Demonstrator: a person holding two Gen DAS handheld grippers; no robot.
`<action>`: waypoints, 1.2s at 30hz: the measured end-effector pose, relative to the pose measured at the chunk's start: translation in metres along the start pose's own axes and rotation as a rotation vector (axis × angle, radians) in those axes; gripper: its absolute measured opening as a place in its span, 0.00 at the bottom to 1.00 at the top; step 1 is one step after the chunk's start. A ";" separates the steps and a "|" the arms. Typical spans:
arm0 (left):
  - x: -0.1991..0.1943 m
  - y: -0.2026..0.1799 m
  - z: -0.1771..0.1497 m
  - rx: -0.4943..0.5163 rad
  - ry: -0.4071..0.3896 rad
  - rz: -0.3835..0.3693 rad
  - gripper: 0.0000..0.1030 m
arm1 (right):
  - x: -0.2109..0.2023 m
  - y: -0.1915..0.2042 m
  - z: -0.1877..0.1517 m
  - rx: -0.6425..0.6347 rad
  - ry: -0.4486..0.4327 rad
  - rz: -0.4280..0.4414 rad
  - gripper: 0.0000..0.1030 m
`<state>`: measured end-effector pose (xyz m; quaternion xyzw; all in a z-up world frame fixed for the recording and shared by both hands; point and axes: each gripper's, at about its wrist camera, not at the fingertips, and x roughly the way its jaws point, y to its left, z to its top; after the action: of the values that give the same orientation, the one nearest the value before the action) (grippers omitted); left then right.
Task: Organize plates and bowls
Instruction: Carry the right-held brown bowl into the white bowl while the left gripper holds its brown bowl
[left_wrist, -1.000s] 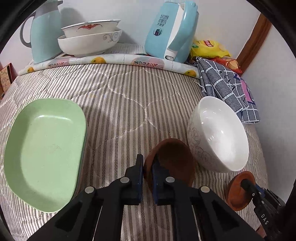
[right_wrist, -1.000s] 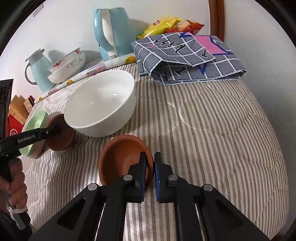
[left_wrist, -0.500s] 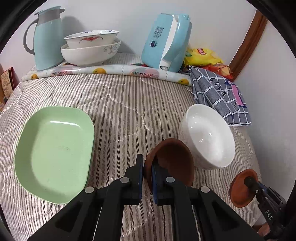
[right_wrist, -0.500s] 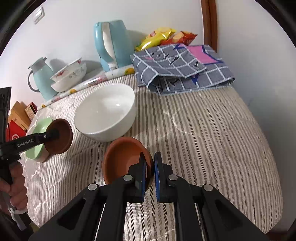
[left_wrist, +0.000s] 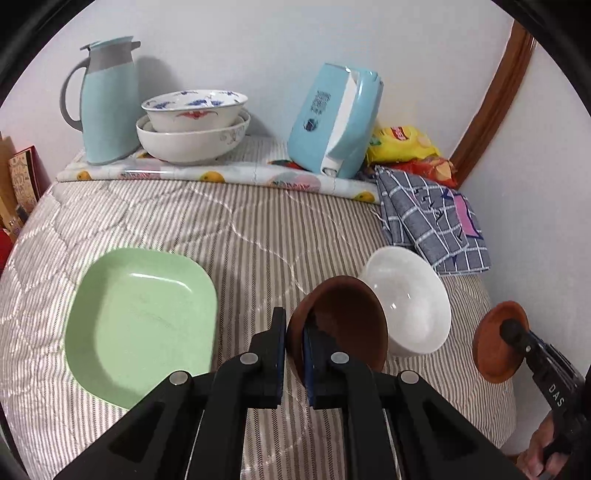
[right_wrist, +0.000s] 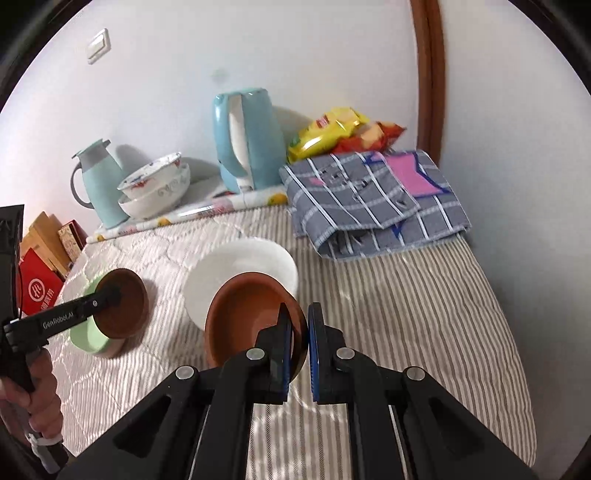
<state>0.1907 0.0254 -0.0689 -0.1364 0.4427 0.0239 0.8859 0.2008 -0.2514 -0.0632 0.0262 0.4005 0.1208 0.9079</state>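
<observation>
My left gripper is shut on the rim of a dark brown bowl and holds it in the air above the striped bed cover; it also shows in the right wrist view. My right gripper is shut on the rim of a terracotta bowl, also lifted, seen at the right in the left wrist view. A white bowl stands on the cover between them. A green plate lies to the left.
At the back stand a blue jug, two stacked patterned bowls and a blue kettle on a printed mat. A folded checked cloth and snack bags lie at the back right. Boxes stand beside the bed's left edge.
Both grippers have risen and pulled back with their bowls. The white bowl and green plate look smaller and farther below.
</observation>
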 end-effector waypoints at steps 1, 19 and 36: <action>-0.001 0.002 0.002 -0.003 -0.003 0.000 0.08 | 0.002 0.003 0.004 -0.005 0.002 0.001 0.08; 0.014 0.034 0.027 -0.061 -0.008 0.035 0.08 | 0.084 0.033 0.024 -0.068 0.115 0.002 0.08; 0.034 0.038 0.033 -0.073 0.023 0.023 0.08 | 0.123 0.037 0.025 -0.082 0.190 0.009 0.08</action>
<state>0.2304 0.0682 -0.0856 -0.1637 0.4532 0.0488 0.8749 0.2921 -0.1847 -0.1297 -0.0209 0.4792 0.1432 0.8657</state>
